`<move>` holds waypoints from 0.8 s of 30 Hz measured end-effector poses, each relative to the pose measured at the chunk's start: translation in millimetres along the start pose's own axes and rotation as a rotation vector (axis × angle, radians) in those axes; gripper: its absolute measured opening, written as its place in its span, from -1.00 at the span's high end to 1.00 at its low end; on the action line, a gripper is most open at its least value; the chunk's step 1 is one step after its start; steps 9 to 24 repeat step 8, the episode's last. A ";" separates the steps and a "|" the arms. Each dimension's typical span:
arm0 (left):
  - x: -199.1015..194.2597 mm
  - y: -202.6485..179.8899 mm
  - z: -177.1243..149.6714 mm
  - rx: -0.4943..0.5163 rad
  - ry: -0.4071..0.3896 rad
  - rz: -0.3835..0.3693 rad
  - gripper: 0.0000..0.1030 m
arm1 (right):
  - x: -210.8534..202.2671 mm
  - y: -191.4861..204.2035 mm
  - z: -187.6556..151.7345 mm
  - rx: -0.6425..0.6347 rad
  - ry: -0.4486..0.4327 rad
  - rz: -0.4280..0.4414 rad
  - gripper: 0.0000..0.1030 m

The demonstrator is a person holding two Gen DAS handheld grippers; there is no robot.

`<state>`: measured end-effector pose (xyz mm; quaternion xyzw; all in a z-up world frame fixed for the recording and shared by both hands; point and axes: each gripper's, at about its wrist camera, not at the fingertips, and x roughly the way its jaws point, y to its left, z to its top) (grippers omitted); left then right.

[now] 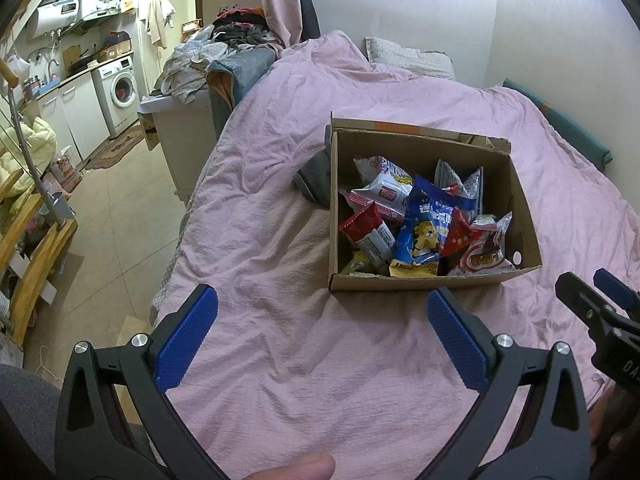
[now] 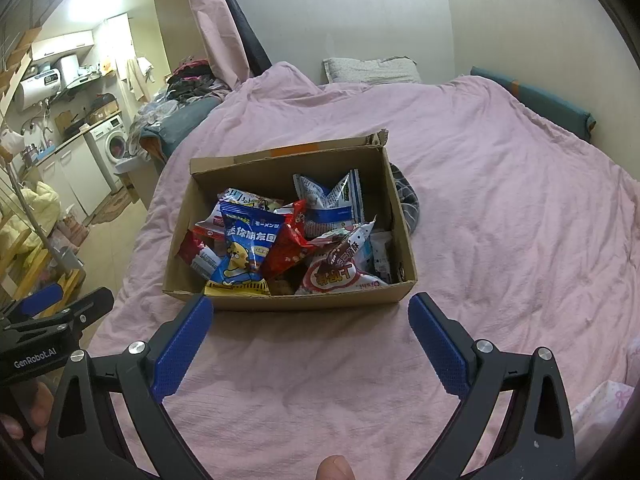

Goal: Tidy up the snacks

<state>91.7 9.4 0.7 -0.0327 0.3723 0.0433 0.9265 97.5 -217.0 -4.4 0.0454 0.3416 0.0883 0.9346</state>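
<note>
An open cardboard box sits on the pink bedspread; it also shows in the right wrist view. It holds several snack packets, among them a blue packet with a yellow cartoon, a red packet and a white and red packet. My left gripper is open and empty, just short of the box's near wall. My right gripper is open and empty, also just short of the near wall. Each gripper shows at the other view's edge.
A grey garment lies against the box's far side. A pillow and a teal cushion lie at the head of the bed. Left of the bed are the tiled floor, a washing machine, clothes piles and wooden stairs.
</note>
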 end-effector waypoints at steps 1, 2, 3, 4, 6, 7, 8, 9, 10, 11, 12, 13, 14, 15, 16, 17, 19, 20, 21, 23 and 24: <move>0.0 -0.1 0.0 0.001 0.000 0.000 -1.00 | -0.1 0.2 -0.2 -0.001 0.000 -0.001 -0.95; 0.0 0.0 0.1 0.001 0.000 0.000 -1.00 | -0.7 0.1 0.0 -0.001 0.000 -0.002 -0.95; -0.1 -0.1 0.0 0.000 0.000 0.000 -1.00 | -0.7 0.1 0.0 0.000 -0.001 -0.001 -0.95; -0.1 -0.1 0.0 -0.001 0.000 -0.001 -1.00 | -0.6 0.1 0.0 0.001 0.000 -0.002 -0.95; 0.2 -0.3 0.0 -0.001 0.001 -0.002 -1.00 | -0.3 -0.4 0.1 0.002 0.001 -0.004 -0.95; 0.2 -0.3 0.1 -0.001 0.001 -0.002 -1.00 | -0.8 -0.4 0.1 0.004 0.001 -0.004 -0.95; 0.7 -1.1 -0.7 -0.001 0.004 -0.003 -1.00 | -1.0 -0.7 0.2 0.007 0.001 -0.004 -0.95; 0.7 -1.1 -0.7 -0.001 0.004 -0.003 -1.00 | -1.0 -0.7 0.2 0.007 0.001 -0.004 -0.95; 0.7 -1.1 -0.7 -0.001 0.004 -0.003 -1.00 | -1.0 -0.7 0.2 0.007 0.001 -0.004 -0.95; 0.7 -1.1 -0.7 -0.001 0.004 -0.003 -1.00 | -1.0 -0.7 0.2 0.007 0.001 -0.004 -0.95; 0.7 -1.1 -0.7 -0.001 0.004 -0.003 -1.00 | -1.0 -0.7 0.2 0.007 0.001 -0.004 -0.95; 0.7 -1.1 -0.7 -0.001 0.004 -0.003 -1.00 | -1.0 -0.7 0.2 0.007 0.001 -0.004 -0.95; 0.7 -1.1 -0.7 -0.001 0.004 -0.003 -1.00 | -1.0 -0.7 0.2 0.007 0.001 -0.004 -0.95; 0.7 -1.1 -0.7 -0.001 0.004 -0.003 -1.00 | -1.0 -0.7 0.2 0.007 0.001 -0.004 -0.95; 0.7 -1.1 -0.7 -0.001 0.004 -0.003 -1.00 | -1.0 -0.7 0.2 0.007 0.001 -0.004 -0.95; 0.7 -1.1 -0.7 -0.001 0.004 -0.003 -1.00 | -1.0 -0.7 0.2 0.007 0.001 -0.004 -0.95; 0.7 -1.1 -0.7 -0.001 0.004 -0.003 -1.00 | -1.0 -0.7 0.2 0.007 0.001 -0.004 -0.95; 0.7 -1.1 -0.7 -0.001 0.004 -0.003 -1.00 | -1.0 -0.7 0.2 0.007 0.001 -0.004 -0.95; 0.7 -1.1 -0.7 -0.001 0.004 -0.003 -1.00 | -1.0 -0.7 0.2 0.007 0.001 -0.004 -0.95; 0.7 -1.1 -0.7 -0.001 0.004 -0.003 -1.00 | -1.0 -0.7 0.2 0.007 0.001 -0.004 -0.95; 0.7 -1.1 -0.7 -0.001 0.004 -0.003 -1.00 | -1.0 -0.7 0.2 0.007 0.001 -0.004 -0.95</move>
